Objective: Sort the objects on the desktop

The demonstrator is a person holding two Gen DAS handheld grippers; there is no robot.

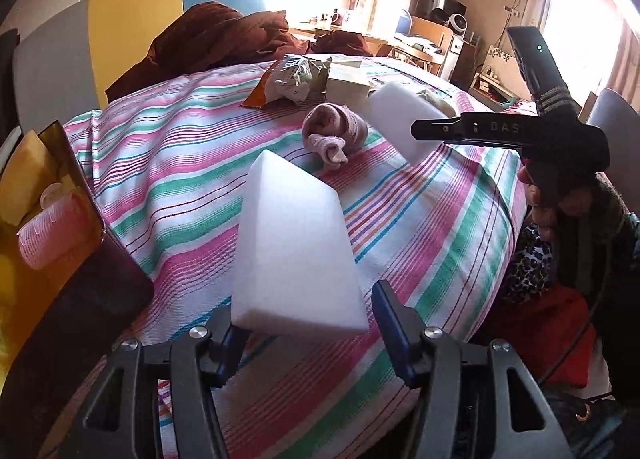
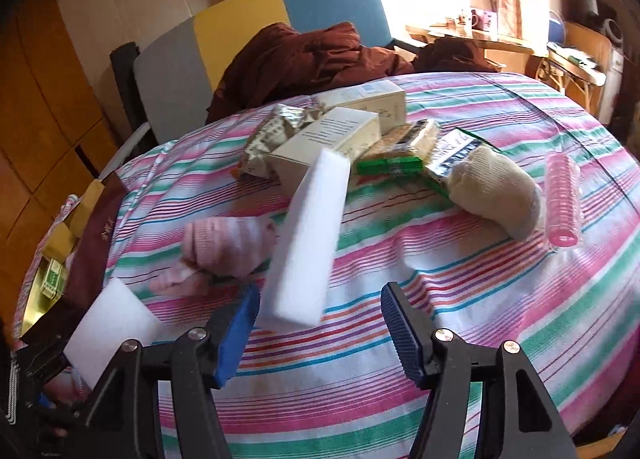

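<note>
Sponges (image 1: 298, 243) (image 2: 310, 235) sit between both gaping tongs (image 1: 308, 323) (image 2: 320, 323), neither visibly clamped, while socks (image 2: 494, 195), boxes (image 2: 324, 147) and snack packets (image 2: 276, 139) litter the bench (image 2: 480, 299), sorting unfinished.

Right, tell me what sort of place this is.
Probably a lived-in room at home, not a lab: a table under a striped tablecloth, a padded multicoloured chair draped with brown fabric, and a cluttered desk by curtained windows.

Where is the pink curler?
Right wrist view: the pink curler lies at the table's right side, just right of the cream sock.
</note>
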